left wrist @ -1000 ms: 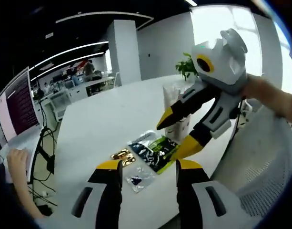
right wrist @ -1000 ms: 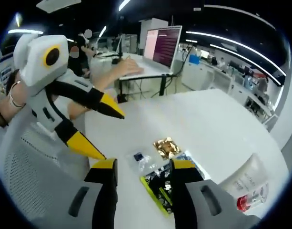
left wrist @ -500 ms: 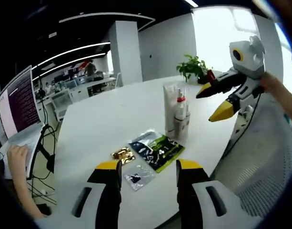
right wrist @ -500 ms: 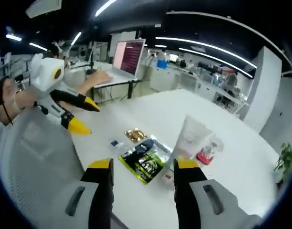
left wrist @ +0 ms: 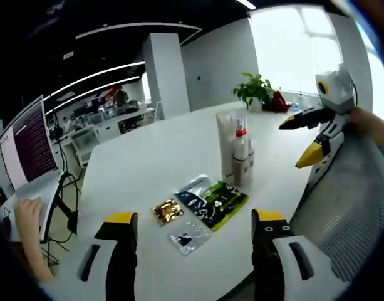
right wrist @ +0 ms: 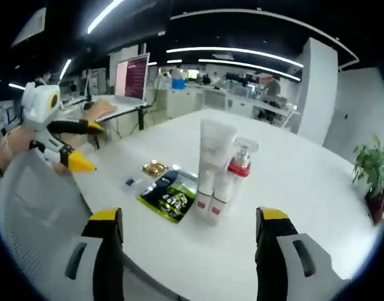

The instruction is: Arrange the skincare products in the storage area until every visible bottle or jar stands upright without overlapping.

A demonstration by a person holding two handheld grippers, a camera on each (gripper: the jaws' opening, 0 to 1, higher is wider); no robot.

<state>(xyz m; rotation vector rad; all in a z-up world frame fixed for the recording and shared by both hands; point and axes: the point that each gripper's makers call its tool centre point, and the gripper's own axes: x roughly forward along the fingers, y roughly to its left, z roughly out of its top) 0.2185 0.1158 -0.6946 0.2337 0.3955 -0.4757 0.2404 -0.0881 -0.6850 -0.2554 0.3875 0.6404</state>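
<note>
A tall white tube (left wrist: 226, 147) stands upright on the white table (left wrist: 141, 163), close against a white pump bottle (left wrist: 242, 157) with a red collar. In the right gripper view the tube (right wrist: 212, 160) and the pump bottle (right wrist: 230, 182) stand ahead between my jaws, well beyond them. My left gripper (left wrist: 196, 219) is open wide and holds nothing. My right gripper (right wrist: 190, 216) is also open and empty. The right gripper (left wrist: 295, 144) hovers off the table's edge right of the bottles; the left gripper (right wrist: 91, 147) shows at the left.
Flat sachets lie in front of the bottles: a green-black one (left wrist: 213, 200), a gold one (left wrist: 166, 211) and a small clear one (left wrist: 188, 237). A mesh chair back (right wrist: 29, 213) sits by the table edge. A potted plant (left wrist: 254, 91) and a laptop (right wrist: 135, 75) stand beyond.
The right gripper has drawn back from over the sachets to the table's right edge. Both grippers' jaws have spread wider. The bottles now face the right gripper head-on.
</note>
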